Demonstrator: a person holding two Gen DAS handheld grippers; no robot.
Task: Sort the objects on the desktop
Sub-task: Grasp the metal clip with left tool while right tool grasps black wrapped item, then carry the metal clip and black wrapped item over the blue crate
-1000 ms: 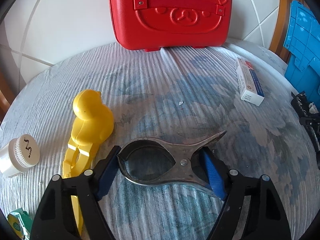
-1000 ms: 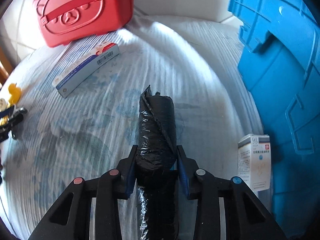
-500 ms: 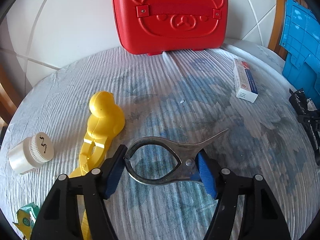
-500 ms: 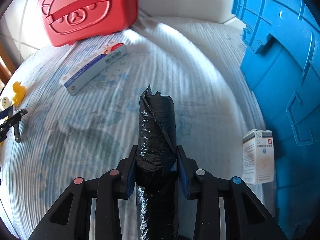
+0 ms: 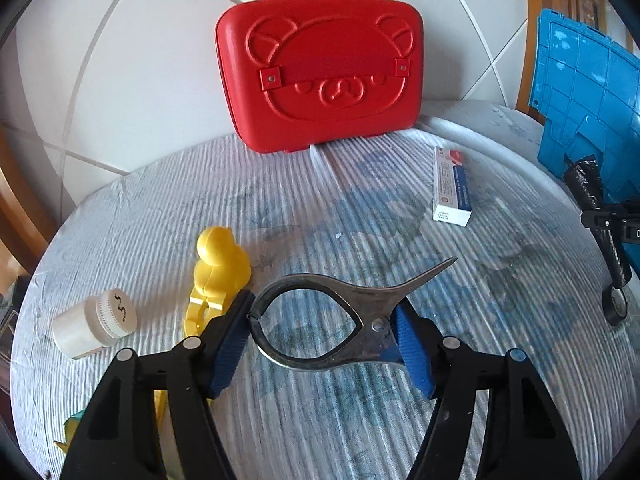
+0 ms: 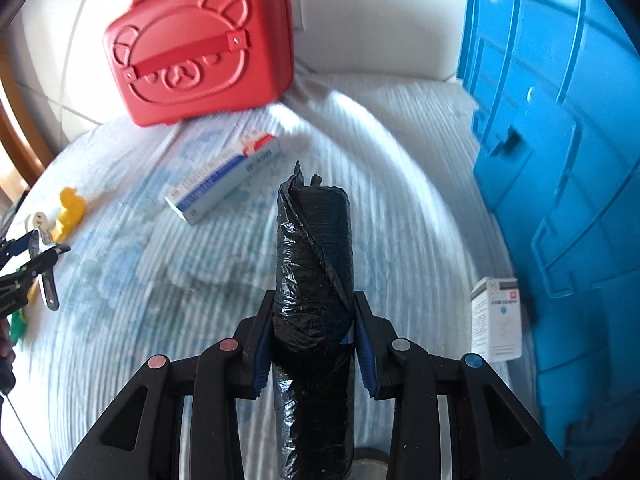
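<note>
Two grips: left gripper (image 5: 324,334) pinches metal clamp (image 5: 340,320), right gripper (image 6: 312,344) pinches black bag roll (image 6: 314,264). Only right view shows white box (image 6: 498,320) at 3 o'clock.

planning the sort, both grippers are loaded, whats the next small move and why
Probably carry the black bag roll in the right gripper toward the blue bin. It is clamped, close beside it, while the left gripper holds the metal clamp.

1. The left gripper (image 5: 324,330) points down at a slant, and its blue-padded black fingers (image 5: 230,338) are pressed on a grey metal spring clamp (image 5: 336,320).
2. The right gripper (image 6: 311,344) points down more steeply, its jaws closed on a black plastic bag roll (image 6: 314,280).
</note>
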